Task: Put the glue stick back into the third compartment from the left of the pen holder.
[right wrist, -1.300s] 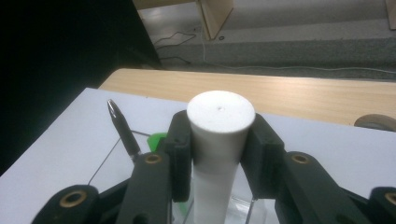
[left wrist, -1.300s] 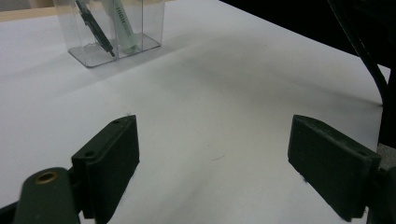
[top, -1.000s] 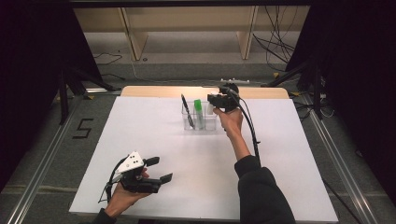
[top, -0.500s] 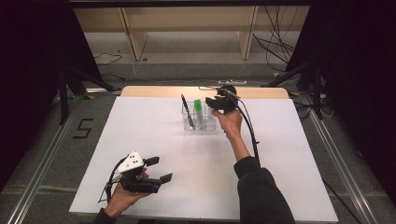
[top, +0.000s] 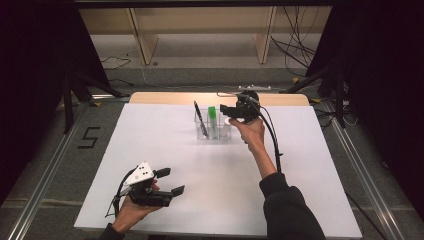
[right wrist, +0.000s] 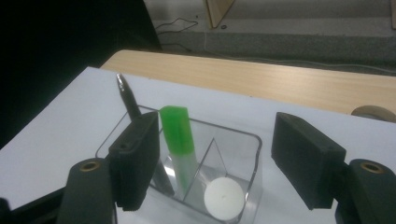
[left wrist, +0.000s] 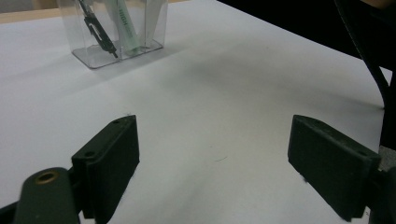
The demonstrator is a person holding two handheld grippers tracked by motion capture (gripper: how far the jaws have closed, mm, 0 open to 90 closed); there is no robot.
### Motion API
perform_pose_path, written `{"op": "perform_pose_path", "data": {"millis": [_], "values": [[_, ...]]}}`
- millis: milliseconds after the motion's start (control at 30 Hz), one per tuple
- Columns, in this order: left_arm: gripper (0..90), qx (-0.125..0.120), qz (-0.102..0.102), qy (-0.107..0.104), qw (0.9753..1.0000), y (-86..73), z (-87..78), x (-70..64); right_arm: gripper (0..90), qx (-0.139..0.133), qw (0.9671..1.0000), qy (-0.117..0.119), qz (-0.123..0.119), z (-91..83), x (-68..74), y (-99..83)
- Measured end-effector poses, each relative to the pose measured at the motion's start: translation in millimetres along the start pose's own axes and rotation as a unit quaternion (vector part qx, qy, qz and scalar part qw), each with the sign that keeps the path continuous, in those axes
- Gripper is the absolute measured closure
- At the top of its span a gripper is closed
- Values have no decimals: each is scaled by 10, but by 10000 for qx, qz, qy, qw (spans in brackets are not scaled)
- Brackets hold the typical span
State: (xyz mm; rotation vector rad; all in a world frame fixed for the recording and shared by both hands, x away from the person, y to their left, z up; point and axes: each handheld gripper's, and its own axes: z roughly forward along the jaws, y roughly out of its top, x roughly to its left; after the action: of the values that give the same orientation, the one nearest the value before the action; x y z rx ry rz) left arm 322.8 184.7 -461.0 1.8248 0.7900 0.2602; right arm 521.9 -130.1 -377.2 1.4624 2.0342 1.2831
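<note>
Clear organiser [top: 214, 131] stands on the white bench [top: 300, 165] toward its far side, holding a black pen [top: 199, 116], a green-capped marker [top: 212, 117] and a white round-topped item [right wrist: 224, 197]. Right gripper [top: 231, 111] hovers just above it, fingers apart and empty. Left gripper [top: 170, 181] rests at the near left, fingers apart.
</note>
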Motion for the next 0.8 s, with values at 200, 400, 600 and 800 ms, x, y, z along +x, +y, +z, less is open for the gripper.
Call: {"op": "perform_pose_path", "data": {"millis": [200,400,600,800], "values": [[162,24,37,-4,10000,-1,6,-2,321,-68,9995,246,-164,-196,40,-80],[161,42,40,5,10000,-1,9,-4,310,-23,9990,376,-250,-316,41,-163],[162,55,22,15,10000,-2,8,3,299,-49,9982,470,-365,-430,68,-244],[162,41,-26,-3,10000,-2,10,6,286,-62,9972,548,-501,-533,100,-317]]}}
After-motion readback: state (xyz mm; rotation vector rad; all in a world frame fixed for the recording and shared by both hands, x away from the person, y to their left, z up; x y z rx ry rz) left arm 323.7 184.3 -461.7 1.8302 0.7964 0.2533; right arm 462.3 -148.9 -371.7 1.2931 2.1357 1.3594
